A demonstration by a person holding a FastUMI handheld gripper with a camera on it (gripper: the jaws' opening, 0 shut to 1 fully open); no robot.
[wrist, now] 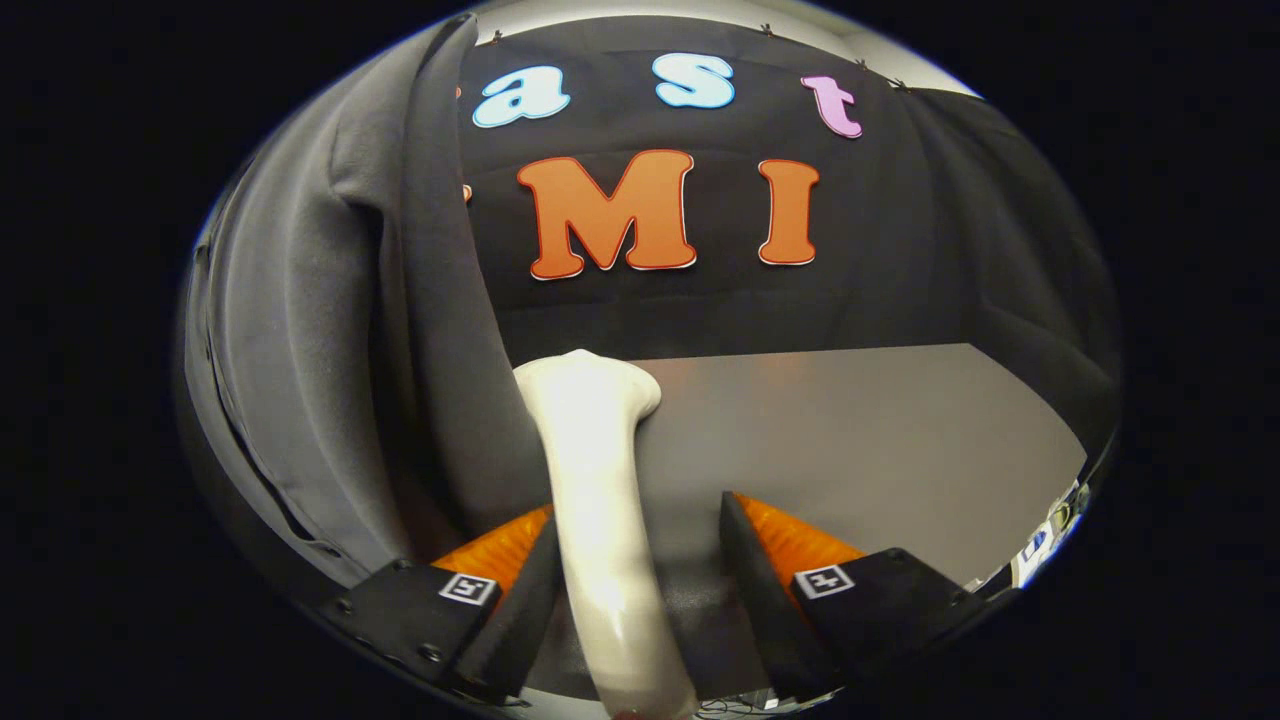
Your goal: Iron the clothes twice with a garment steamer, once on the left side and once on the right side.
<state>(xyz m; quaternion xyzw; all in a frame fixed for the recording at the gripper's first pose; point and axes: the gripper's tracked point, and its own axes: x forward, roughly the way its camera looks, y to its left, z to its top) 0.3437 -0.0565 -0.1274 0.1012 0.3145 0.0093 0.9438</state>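
Currently listed: garment steamer (598, 470), upright between the gripper (640, 560) fingers, its head touching the hanging grey garment (300, 330). Jaws spread; the left finger touches the handle, the right stands apart. Risk: an unclamped handle may slip or tilt sideways, pulling the head off the cloth.

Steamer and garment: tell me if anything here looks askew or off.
The white steamer sits off-centre in the gripper: its handle lies against one finger, with a clear gap to the other, so the grip looks loose. Its head leans toward the hanging grey garment, which shows ordinary folds only.
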